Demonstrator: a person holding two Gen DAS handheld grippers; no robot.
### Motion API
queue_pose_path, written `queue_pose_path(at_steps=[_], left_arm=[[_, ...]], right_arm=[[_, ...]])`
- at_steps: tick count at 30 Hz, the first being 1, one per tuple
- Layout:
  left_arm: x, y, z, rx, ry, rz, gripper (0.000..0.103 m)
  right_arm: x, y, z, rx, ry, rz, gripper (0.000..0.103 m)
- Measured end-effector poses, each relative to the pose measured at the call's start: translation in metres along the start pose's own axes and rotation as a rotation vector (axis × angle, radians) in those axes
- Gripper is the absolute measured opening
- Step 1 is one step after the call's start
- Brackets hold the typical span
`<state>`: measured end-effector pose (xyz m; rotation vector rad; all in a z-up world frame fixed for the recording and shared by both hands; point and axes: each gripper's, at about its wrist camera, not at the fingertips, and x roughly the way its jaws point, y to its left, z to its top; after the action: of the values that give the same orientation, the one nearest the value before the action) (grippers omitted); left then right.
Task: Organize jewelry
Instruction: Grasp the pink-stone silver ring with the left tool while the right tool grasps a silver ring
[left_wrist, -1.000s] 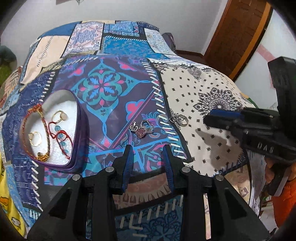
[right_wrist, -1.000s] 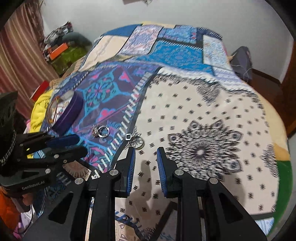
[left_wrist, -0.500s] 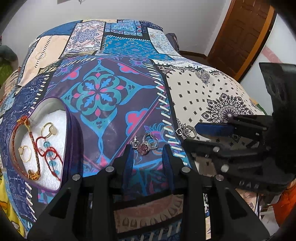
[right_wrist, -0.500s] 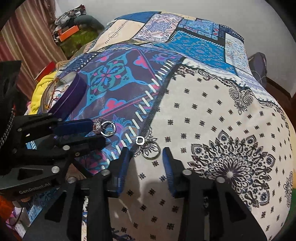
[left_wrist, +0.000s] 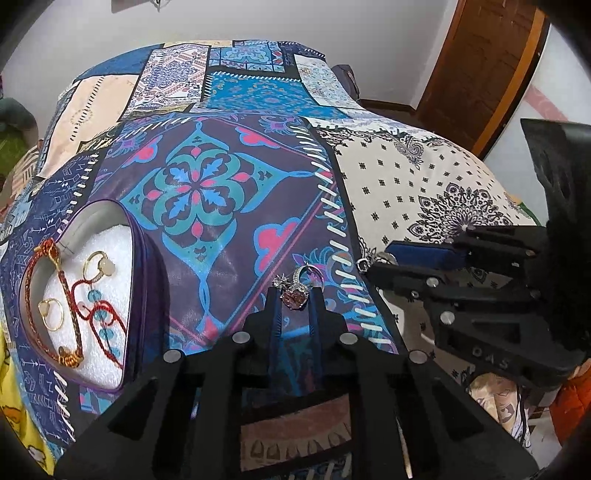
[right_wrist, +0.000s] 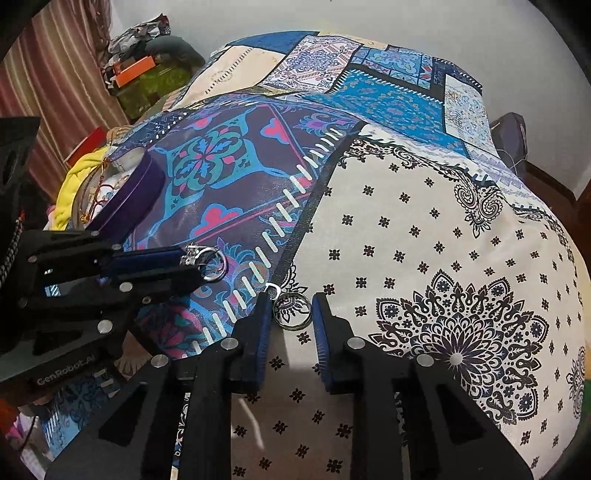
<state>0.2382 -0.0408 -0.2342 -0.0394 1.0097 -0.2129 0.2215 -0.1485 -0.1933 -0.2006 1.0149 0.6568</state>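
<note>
Both grippers have just been closing, each on its own piece, so two items can go to the box in one trip. The left gripper (left_wrist: 294, 295) has its blue pads pinched on the silver ring with a pink stone (left_wrist: 294, 297), which lies on the patchwork bedspread (left_wrist: 221, 229) at the fingertips. The right gripper (right_wrist: 289, 304) straddles the plain silver ring with a small square setting (right_wrist: 291, 309); its jaws stand narrow, close beside the band (contact cannot be told). The purple heart-shaped jewelry box with white foam (left_wrist: 142, 295) waits well to the left, holding gold rings and red cords.
</note>
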Motion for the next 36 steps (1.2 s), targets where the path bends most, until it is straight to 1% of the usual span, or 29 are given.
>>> queue_pose_path(at_steps=[5,13,21,24,30,36], left_arm=[[-0.008,0.0,-0.005,-0.021,-0.002,-0.032,0.014],[-0.036,-0.006,-0.016,0.001,-0.031,-0.034,0.014],[-0.07,0.001,-0.027,0.002,-0.07,-0.015,0.014],[-0.077,0.005,-0.034,0.006,-0.066,-0.002,0.014],[-0.088,0.02,-0.046,-0.01,-0.065,0.027,0.014],[-0.099,0.04,-0.049,-0.034,-0.091,0.062,0.014]], right_arm=[[-0.005,0.0,0.0,0.013,-0.013,-0.003,0.02],[-0.023,0.005,0.0,0.028,-0.052,0.008,0.02],[-0.044,0.02,0.002,0.023,-0.095,0.022,0.02],[-0.048,0.028,0.004,0.017,-0.109,0.026,0.02],[-0.051,0.045,0.008,-0.003,-0.12,0.05,0.02],[-0.045,0.065,0.013,-0.03,-0.12,0.08,0.02]])
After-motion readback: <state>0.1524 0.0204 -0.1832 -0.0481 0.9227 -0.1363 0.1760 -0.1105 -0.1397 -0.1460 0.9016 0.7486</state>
